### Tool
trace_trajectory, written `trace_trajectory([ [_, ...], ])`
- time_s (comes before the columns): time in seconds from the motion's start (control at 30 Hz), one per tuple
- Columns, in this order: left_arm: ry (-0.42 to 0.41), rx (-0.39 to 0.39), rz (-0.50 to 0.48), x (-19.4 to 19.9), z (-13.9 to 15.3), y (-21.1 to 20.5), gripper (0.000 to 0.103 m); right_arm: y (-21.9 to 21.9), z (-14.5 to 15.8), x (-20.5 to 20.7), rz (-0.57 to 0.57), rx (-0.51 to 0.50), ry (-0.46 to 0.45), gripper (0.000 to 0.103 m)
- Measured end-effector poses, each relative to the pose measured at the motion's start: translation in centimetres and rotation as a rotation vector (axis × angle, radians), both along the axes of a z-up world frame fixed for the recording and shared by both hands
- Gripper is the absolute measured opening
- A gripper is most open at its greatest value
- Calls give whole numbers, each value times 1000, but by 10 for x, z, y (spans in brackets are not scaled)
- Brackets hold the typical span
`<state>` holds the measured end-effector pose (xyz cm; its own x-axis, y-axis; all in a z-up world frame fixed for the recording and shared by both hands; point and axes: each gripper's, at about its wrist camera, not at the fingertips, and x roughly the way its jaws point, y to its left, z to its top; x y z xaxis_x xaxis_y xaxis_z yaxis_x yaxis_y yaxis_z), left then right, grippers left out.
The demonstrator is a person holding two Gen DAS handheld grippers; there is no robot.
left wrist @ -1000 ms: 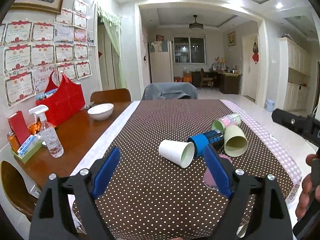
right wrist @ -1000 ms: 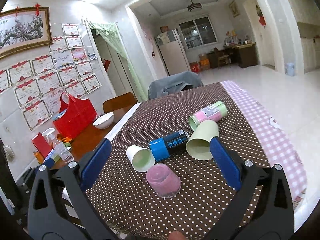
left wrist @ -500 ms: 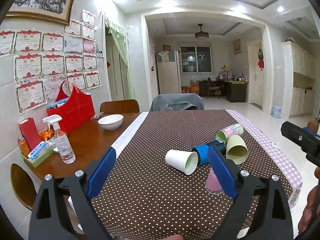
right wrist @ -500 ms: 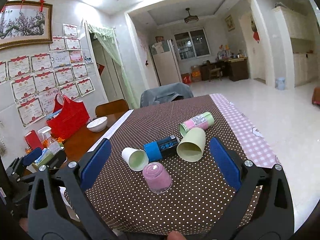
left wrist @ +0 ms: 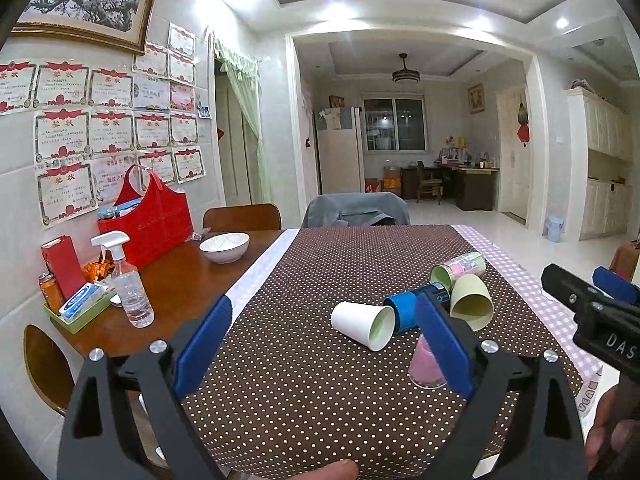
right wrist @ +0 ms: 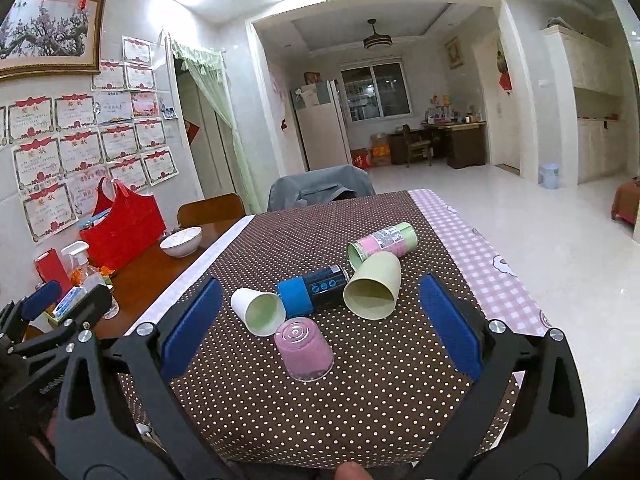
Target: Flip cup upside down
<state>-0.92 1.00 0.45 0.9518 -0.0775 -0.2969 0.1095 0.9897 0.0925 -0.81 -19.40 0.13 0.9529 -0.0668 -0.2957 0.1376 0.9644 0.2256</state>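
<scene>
both grippers pulled back, pink cup stands inverted

since a second ago both grippers have backed away from the cups and risen, so the cluster sits farther off in each wrist view; the pink cup was tipped then and now rests mouth down.

brown dotted tablecloth (right wrist: 360, 408) covers the table, with bare wood at 9 o'clock carrying a red bag (left wrist: 154, 220), a white bowl (left wrist: 225, 247) and a spray bottle (left wrist: 128, 284). left gripper (left wrist: 320, 340) hangs over the near edge, blue pads spread wide, nothing between them. right gripper (right wrist: 320, 320) is likewise wide open and holds nothing.

among the cups, a pale green cup (right wrist: 374, 290) lies on its side at 1 o'clock of the pink one, a blue and black tumbler (right wrist: 314, 290) at 12, a labelled pink-green cup (right wrist: 384, 240) beyond, a white paper cup (right wrist: 258, 310) at 10. pink cup (right wrist: 304, 352) stands upside down, base up, just beside the white cup and the tumbler, clear of both grippers.
</scene>
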Motion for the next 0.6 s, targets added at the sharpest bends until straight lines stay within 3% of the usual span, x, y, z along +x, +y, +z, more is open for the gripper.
trace_trajectory([
  [0.6,-3,2,10,-3,1,2,93,2,3,-2,2,-9,-1,97],
])
